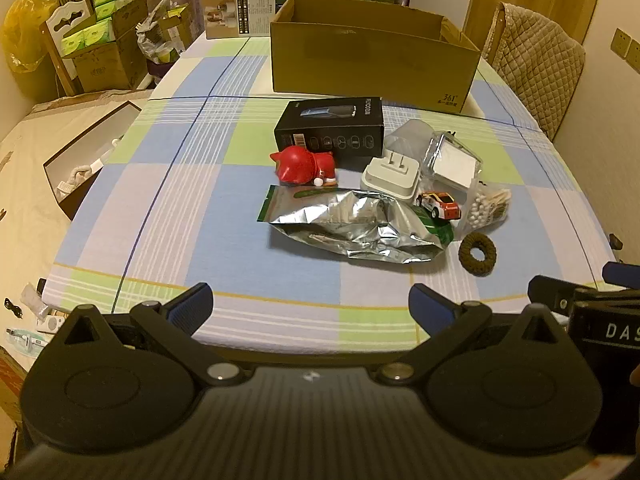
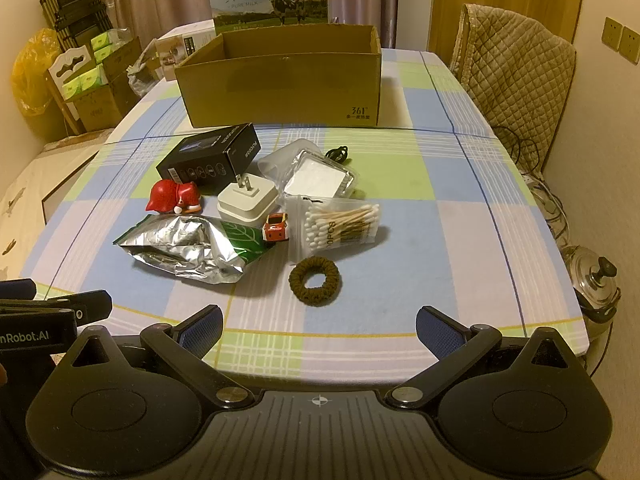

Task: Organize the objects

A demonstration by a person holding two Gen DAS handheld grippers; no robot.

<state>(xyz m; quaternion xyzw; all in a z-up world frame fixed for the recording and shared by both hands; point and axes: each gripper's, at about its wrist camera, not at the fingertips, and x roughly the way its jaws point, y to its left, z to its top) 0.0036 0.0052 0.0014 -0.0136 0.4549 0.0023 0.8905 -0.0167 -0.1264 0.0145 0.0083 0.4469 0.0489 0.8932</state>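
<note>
- left hand-held gripper [image 1: 310, 304] and right hand-held gripper [image 2: 319, 326] hover at the near edge of the worktop [image 2: 460, 232], fingers wide apart, both empty.
- small objects lie mid-worktop, near the cardboard box [image 2: 280, 88].

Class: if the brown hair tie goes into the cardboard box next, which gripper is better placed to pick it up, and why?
Probably the right gripper. The hair tie lies just ahead of its open jaws, while from the left gripper it sits off to the right, beyond the foil bag.
</note>
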